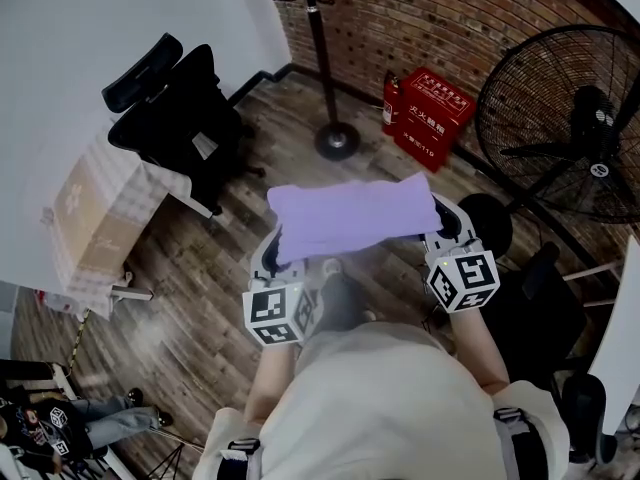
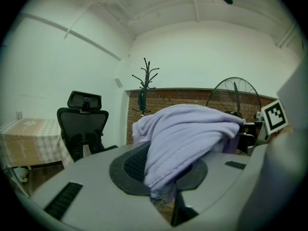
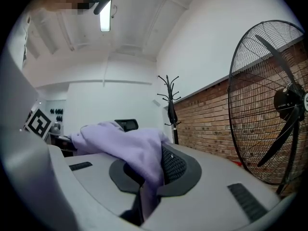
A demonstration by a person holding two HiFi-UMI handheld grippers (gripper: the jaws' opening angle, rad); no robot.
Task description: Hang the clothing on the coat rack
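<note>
- Both grippers are clamped on the same purple garment (image 1: 352,216). The left gripper (image 2: 166,192) has a fold of it pinched between its jaws, and the right gripper (image 3: 144,196) bites the other end the same way.
- The garment is up in the air in front of the person, bunched into a band stretched between the two grippers. Its long axis runs left to right, so it sits crosswise to the way forward.
- The coat rack (image 1: 322,58) stands straight ahead past the garment, by the brick wall and well apart from it. It's a bit left of centre, so the left gripper looks like the nearer one.
- The hooks are mostly cut off at the top of the head view, though both gripper views show them high above the cloth. Best guess is the next bit means walking in and lifting.
- Containers: there's a red box (image 1: 433,116) against the wall and a cardboard box (image 1: 85,213) on the checked table. Both look closed, so no idea what's inside.
</note>
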